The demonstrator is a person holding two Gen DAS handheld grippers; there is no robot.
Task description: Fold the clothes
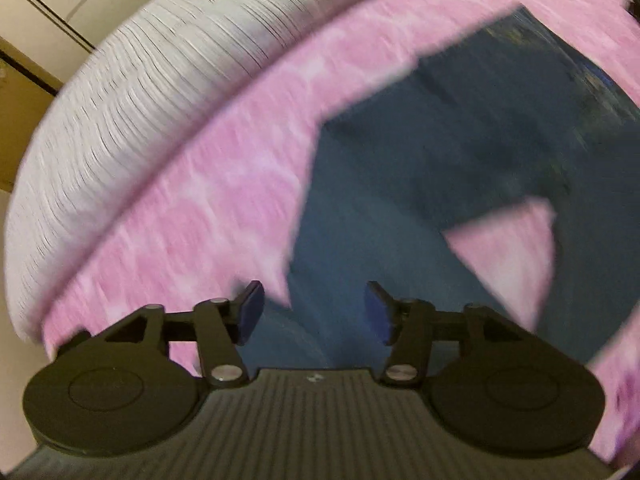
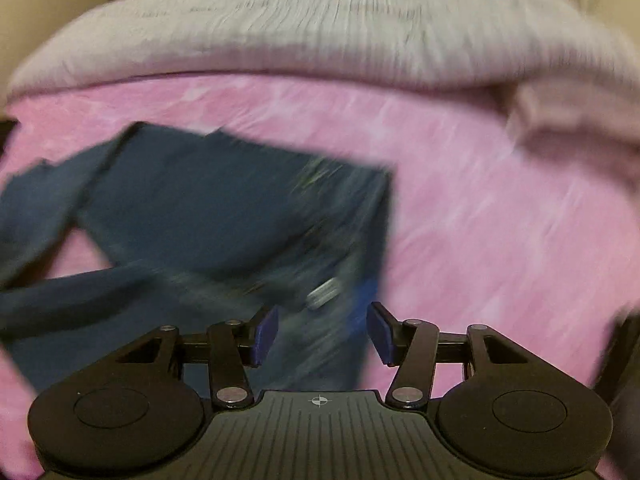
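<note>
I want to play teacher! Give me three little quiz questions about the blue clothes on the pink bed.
1. True or false: the dark blue garment lies on a pink sheet.
2. What lies beyond the sheet? A) a pale ribbed blanket B) a green rug C) a stack of books
3. Fill in: the jaws of the left gripper and the right gripper are both ____.

Key: 1 true; 2 A; 3 open, gripping nothing.

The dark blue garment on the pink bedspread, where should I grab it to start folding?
Probably the dark blue garment by its straight edge nearest the open right gripper, coming down from above: it lies flat on the pink bedspread, so only an edge can be pinched.
</note>
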